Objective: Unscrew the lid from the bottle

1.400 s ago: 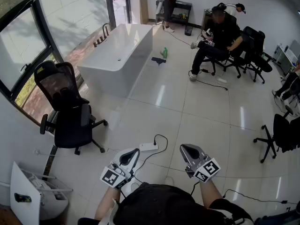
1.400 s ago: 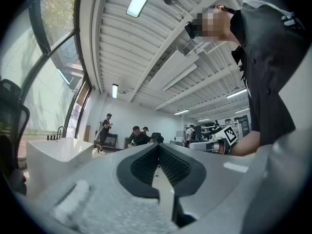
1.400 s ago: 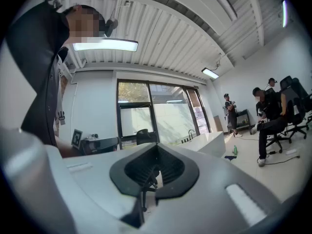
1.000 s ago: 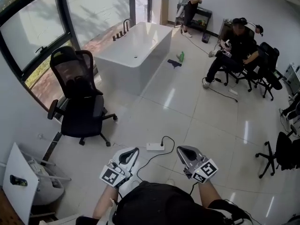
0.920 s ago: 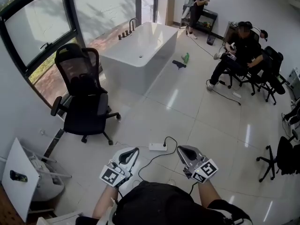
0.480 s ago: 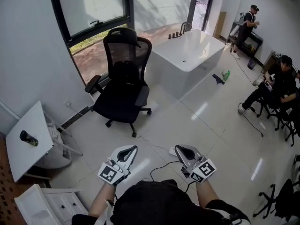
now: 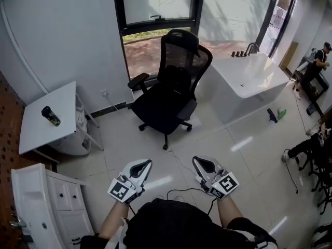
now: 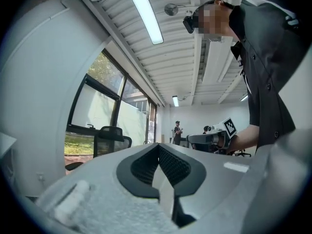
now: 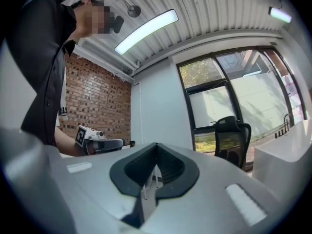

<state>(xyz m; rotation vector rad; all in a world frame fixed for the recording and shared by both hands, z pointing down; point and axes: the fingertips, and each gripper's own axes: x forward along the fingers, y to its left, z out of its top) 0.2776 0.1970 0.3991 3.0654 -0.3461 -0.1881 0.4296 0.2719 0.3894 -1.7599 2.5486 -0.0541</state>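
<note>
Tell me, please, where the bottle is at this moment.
In the head view the bottle is on the small white table at the left, well left of the black office chair.

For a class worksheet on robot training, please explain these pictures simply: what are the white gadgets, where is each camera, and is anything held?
There is no robot: a person holds a two-jaw gripper in each hand. One picture comes from a camera on the person's head, looking down at the left gripper and right gripper. The other two come from cameras riding on each gripper, looking along its jaws. Both are shut and empty. The bottle stands on a white table by the wall, apart from both.
</note>
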